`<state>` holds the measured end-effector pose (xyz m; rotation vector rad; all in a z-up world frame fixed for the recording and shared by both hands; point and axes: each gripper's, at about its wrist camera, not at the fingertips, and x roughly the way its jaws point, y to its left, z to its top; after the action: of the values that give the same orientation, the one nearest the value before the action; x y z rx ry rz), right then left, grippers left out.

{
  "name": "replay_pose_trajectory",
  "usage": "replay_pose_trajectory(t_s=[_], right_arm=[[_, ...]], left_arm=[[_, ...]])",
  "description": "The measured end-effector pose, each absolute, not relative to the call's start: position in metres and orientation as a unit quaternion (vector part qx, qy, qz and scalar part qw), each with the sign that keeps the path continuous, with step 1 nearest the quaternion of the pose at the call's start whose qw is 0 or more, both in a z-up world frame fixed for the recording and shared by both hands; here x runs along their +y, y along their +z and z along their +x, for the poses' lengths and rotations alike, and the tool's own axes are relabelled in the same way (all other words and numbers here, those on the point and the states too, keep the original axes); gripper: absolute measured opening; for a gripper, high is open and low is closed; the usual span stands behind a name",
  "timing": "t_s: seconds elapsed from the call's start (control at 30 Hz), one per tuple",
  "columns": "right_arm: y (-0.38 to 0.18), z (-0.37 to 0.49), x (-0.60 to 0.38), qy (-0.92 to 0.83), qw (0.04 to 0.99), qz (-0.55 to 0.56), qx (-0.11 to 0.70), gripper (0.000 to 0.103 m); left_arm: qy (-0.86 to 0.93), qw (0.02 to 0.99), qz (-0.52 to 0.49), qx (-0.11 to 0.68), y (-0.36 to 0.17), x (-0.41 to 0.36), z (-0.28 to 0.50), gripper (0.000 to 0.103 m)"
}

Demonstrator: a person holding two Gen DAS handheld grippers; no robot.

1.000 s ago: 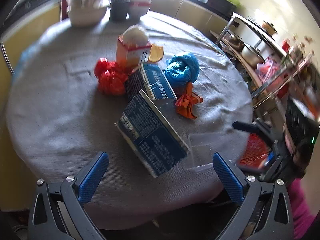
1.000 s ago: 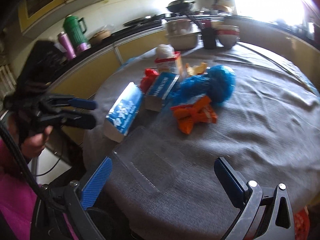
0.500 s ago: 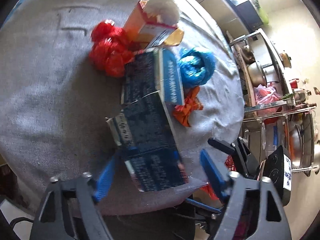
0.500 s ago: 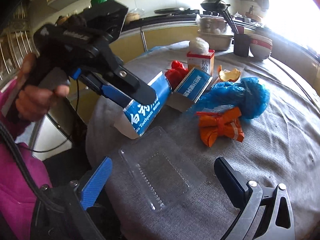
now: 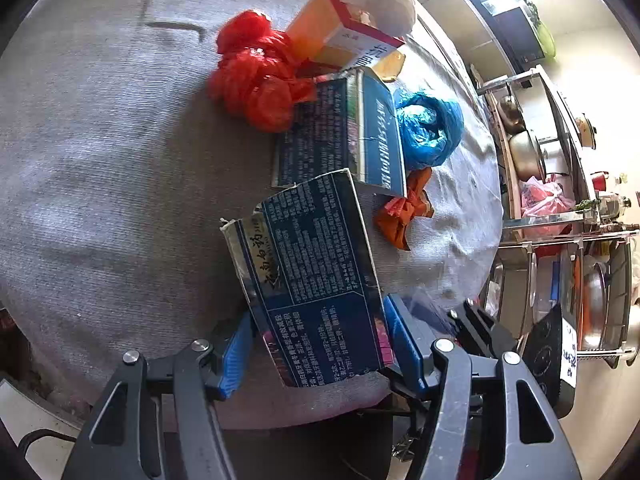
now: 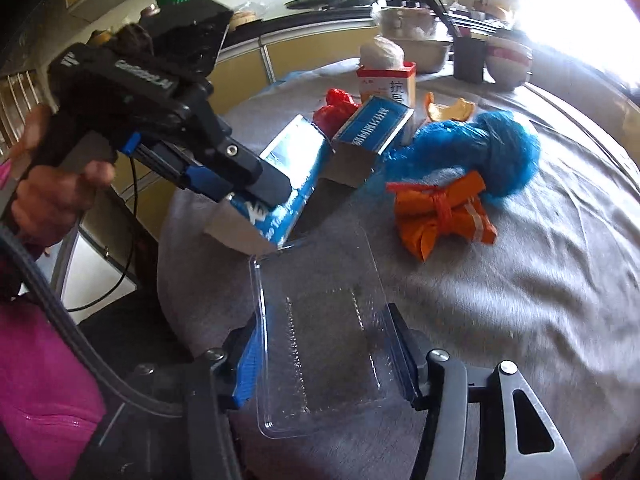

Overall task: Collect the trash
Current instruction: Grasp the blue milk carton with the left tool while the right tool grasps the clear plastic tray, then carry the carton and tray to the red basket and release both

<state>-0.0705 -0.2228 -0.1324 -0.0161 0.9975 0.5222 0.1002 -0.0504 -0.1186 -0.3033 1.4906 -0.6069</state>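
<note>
Round table under a grey ribbed cloth, kitchen counters behind. Around the second blue carton: red bag beside it, blue bag and orange knotted wrapper beyond. Left gripper, jaws just narrowed, clamps the dark blue toothpaste carton at the table's edge. Right gripper, just closing, pinches the clear plastic blister tray.

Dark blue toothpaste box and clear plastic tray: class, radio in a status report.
Left gripper just closed onto dark blue toothpaste box. Right gripper just closed onto clear plastic tray. Box's open end overlaps tray's far corner. Orange wrapper bundle nearby, clear.
</note>
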Motion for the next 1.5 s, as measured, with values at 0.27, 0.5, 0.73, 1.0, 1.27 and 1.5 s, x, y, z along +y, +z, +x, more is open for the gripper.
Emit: replay_pose_trajectory(t_s=[0.27,0.5,0.73,1.0,1.27,1.5], right_arm=[[-0.120,-0.109,-0.246,0.184,0.877,0.057,0.440,0.057],[-0.115,-0.158,-0.292,0.084,0.902,0.157,0.394,0.057],[-0.121,-0.224,-0.358,-0.022,0.897,0.241,0.371,0.058],[-0.125,-0.287,-0.432,-0.131,0.880,0.322,0.324,0.060],[-0.135,-0.330,-0.463,-0.168,0.860,0.377,0.300,0.068],[-0.131,-0.343,-0.469,-0.175,0.864,0.382,0.277,0.069]], left_arm=[[-0.258,0.712,-0.102,0.645,-0.106,-0.044,0.082,0.064],[-0.308,0.740,-0.008,0.598,-0.079,-0.090,0.042,0.064],[-0.394,0.711,0.092,0.576,-0.076,-0.166,-0.008,0.064],[-0.489,0.658,0.181,0.543,-0.075,-0.254,-0.061,0.064],[-0.532,0.627,0.194,0.534,-0.074,-0.301,-0.085,0.064],[-0.518,0.643,0.177,0.536,-0.076,-0.298,-0.073,0.065]])
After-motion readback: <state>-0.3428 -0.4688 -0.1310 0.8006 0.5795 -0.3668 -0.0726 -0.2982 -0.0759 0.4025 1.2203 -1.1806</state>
